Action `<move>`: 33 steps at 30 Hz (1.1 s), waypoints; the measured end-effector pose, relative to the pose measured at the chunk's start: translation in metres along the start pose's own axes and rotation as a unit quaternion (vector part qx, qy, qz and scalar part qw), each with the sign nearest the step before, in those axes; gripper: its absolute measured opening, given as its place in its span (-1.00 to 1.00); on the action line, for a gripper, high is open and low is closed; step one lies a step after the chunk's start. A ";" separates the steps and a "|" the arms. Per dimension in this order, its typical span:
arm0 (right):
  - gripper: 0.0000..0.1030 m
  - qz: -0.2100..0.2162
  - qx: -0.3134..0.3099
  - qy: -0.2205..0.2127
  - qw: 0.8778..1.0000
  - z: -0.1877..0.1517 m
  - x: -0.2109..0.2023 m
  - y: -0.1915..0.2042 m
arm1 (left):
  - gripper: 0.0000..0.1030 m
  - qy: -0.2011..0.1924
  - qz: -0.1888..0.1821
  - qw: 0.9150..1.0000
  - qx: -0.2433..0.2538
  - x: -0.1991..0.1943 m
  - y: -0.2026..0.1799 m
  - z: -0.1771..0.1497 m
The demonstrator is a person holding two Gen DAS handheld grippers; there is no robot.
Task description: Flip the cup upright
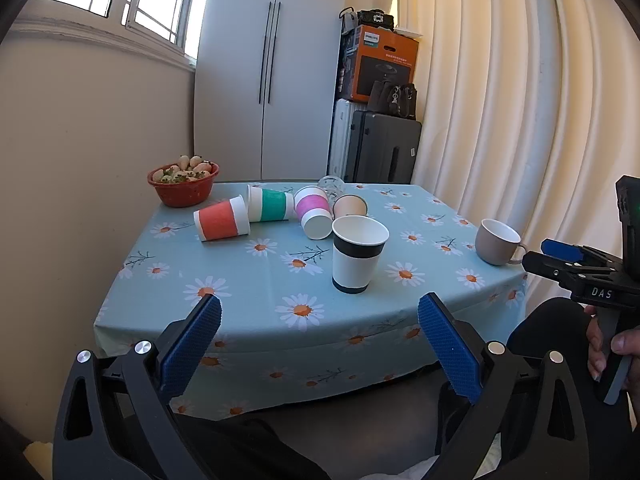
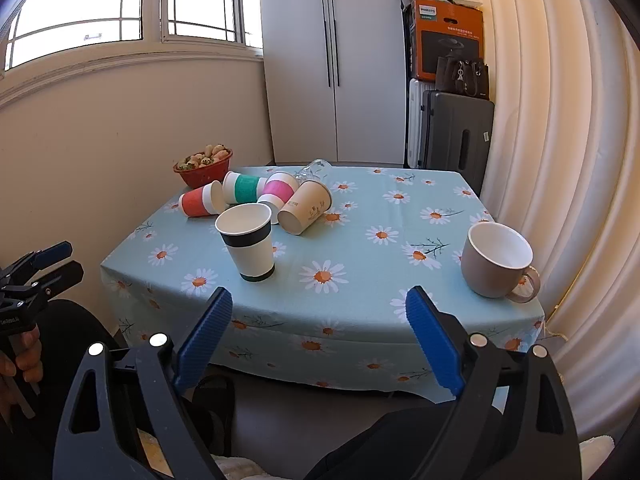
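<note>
Both grippers, left gripper (image 1: pixel 320 314) and right gripper (image 2: pixel 320 306), hover wide open and empty short of the daisy-print surface (image 1: pixel 248 280). Beyond their fingers, four paper cups lie toppled, the orange-banded paper cup (image 1: pixel 221 219) leftmost; reaching and grasping one seemingly comes next.

Pale blue daisy-print tablecloth (image 1: pixel 256 280); red-banded cup (image 1: pixel 221 220), green-banded cup (image 1: pixel 269 204), pink-banded cup (image 1: pixel 314 211); red bowl (image 1: pixel 183 190).

Black fingers (image 1: pixel 192 340) (blue ribbed pads), silver screws.
</note>
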State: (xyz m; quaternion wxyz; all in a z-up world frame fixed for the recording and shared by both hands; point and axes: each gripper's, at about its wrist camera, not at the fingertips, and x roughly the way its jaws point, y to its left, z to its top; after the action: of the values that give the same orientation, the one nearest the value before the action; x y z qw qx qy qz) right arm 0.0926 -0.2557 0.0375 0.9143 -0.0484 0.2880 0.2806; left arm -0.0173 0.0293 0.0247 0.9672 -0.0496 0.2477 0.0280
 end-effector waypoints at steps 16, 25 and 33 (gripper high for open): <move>0.71 -0.003 0.001 0.001 1.000 0.001 0.001 0.000 | 0.87 0.004 -0.003 1.000 -0.006 0.002 0.000 -0.001; 0.72 -0.004 0.001 0.001 1.000 0.000 0.001 0.000 | 0.87 0.004 -0.003 1.000 -0.006 0.002 0.000 -0.002; 0.72 -0.004 0.004 0.002 1.000 0.000 0.002 -0.001 | 0.87 0.004 -0.003 1.000 -0.009 0.003 0.003 -0.004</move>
State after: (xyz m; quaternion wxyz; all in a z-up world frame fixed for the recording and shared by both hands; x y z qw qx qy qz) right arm 0.0938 -0.2556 0.0362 0.9148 -0.0467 0.2909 0.2762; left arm -0.0171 0.0317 0.0194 0.9659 -0.0589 0.2508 0.0268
